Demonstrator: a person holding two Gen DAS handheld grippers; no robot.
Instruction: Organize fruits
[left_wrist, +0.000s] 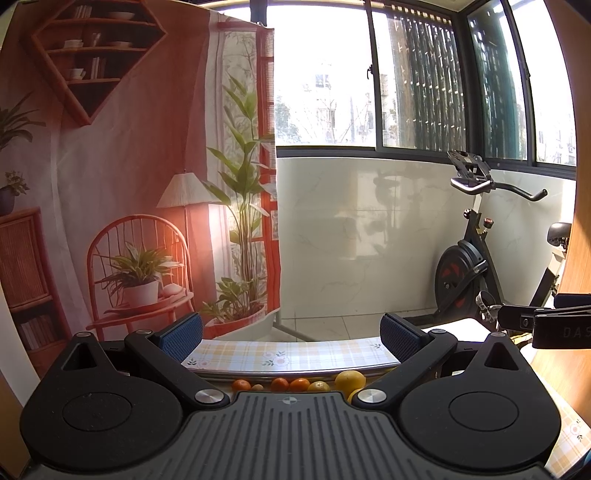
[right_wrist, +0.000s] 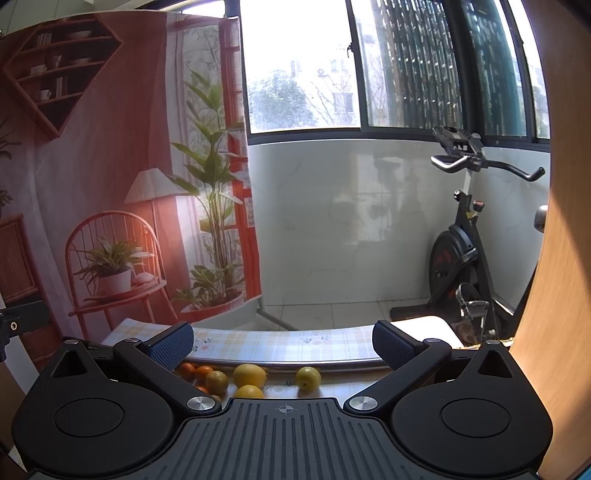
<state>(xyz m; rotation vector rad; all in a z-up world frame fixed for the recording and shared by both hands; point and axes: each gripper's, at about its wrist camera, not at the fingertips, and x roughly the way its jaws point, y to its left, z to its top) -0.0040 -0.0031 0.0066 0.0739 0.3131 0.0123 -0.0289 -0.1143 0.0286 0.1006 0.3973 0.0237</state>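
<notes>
The fruits lie in a loose row running left to right across the table (right_wrist: 258, 341), just behind a raised metal rim. In the right wrist view the big lemon (right_wrist: 250, 374) lies with its long axis sideways, its pointed tip toward the right; a second lemon (right_wrist: 248, 391) sits just in front of it, a greenish lemon (right_wrist: 308, 377) stands apart to the right, another greenish one (right_wrist: 217, 381) and the oranges (right_wrist: 194, 371) crowd to the left. All sit low between and below the fingers of the right gripper (right_wrist: 282, 345), whose jaws are spread wide and hold nothing. The left gripper (left_wrist: 291, 334) is likewise spread and empty, with oranges (left_wrist: 279, 384) and a lemon (left_wrist: 350, 382) low under it. The table wears a plaid, flowered cloth. Behind hang a printed backdrop (left_wrist: 129, 166), windows, a white wall and an exercise bike (left_wrist: 469, 266).
</notes>
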